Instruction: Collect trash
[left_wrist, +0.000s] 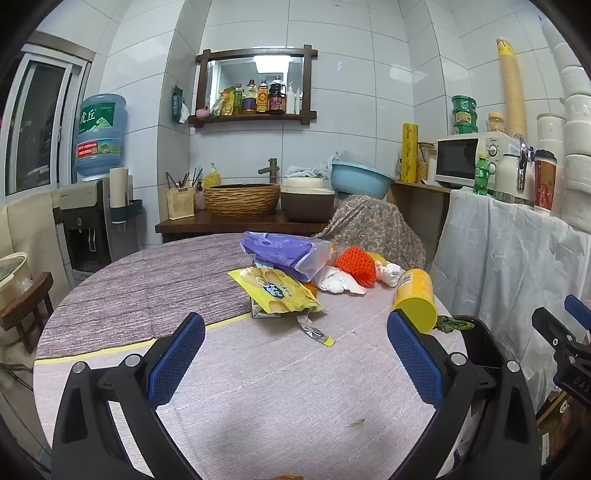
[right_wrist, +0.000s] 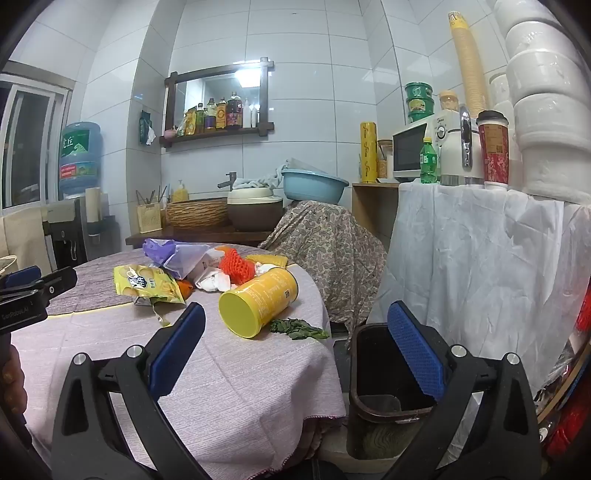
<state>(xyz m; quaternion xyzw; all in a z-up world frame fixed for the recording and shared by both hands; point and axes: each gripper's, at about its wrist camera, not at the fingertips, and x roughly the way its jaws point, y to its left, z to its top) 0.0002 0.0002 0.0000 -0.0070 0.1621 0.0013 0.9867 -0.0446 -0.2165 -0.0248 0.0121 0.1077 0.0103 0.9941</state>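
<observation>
Wide-open left gripper (left_wrist: 295, 354) hovers over the table (left_wrist: 280, 398), empty; far ahead lies a yellow snack bag (left_wrist: 275, 290), likely light and crinkly, best pinched at an edge. Right gripper (right_wrist: 295, 350), also wide and empty, faces a rigid-looking yellow canister (right_wrist: 258, 301) lying near the table's right edge, the bin (right_wrist: 373, 369) below.

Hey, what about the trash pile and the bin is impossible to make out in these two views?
- Trash bin contents: right wrist view, dark interior, right gripper finger crosses it.
- Bin in left wrist view: mostly hidden behind the left gripper.
- Carton under yellow snack bag: covered.
- Purple bag print: too small.
</observation>
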